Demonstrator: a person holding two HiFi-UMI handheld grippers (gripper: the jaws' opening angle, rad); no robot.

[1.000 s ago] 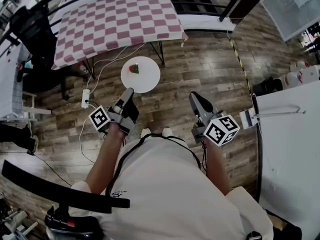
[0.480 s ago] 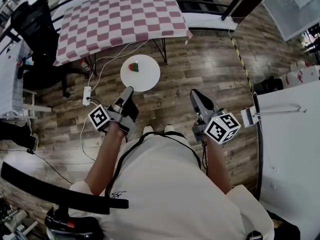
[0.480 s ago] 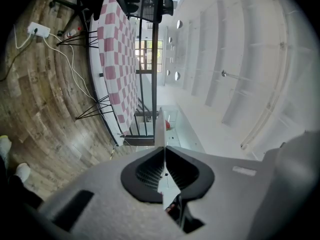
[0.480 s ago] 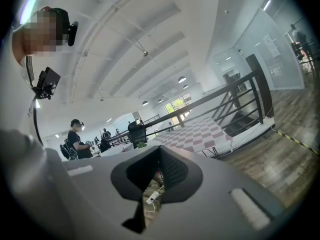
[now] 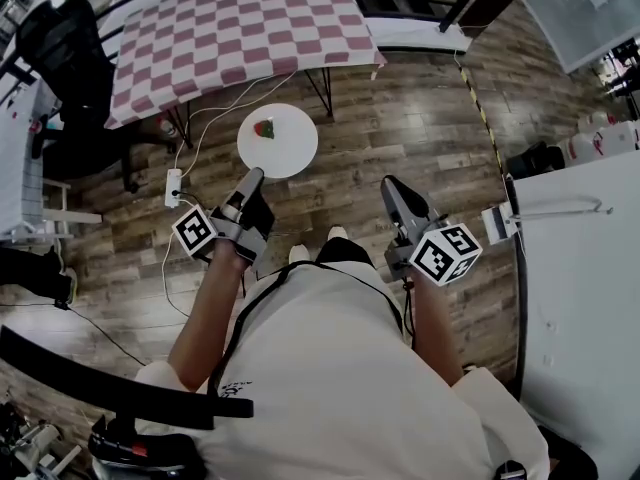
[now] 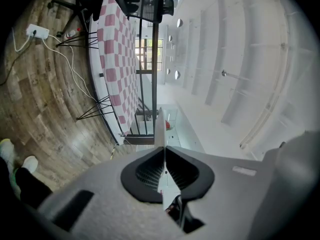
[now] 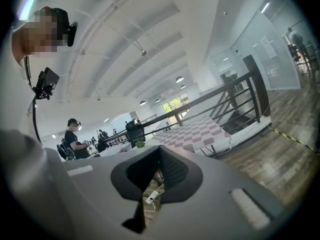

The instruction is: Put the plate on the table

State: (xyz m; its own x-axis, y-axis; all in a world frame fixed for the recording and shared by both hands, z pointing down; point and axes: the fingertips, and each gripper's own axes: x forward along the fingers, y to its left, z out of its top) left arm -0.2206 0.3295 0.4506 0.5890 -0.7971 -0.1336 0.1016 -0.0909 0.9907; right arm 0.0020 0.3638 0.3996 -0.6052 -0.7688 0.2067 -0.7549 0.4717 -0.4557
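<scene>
Plate (image 5: 292, 154) is clamped at its 6 o'clock rim by the left gripper (image 5: 251, 178), short of the checked table (image 5: 240, 28) at 12 o'clock. The right gripper (image 5: 392, 188) is closed and empty. If the plate is tilted by this one-edge grip, the fruit (image 5: 265, 129) could be spilled.

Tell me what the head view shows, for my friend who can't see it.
A person seen from above holds a round white plate with a small red-and-green bit of food on it, gripped at its rim by the left tool. The right tool is empty. A pink-and-white checked table stands ahead across the wooden floor.
</scene>
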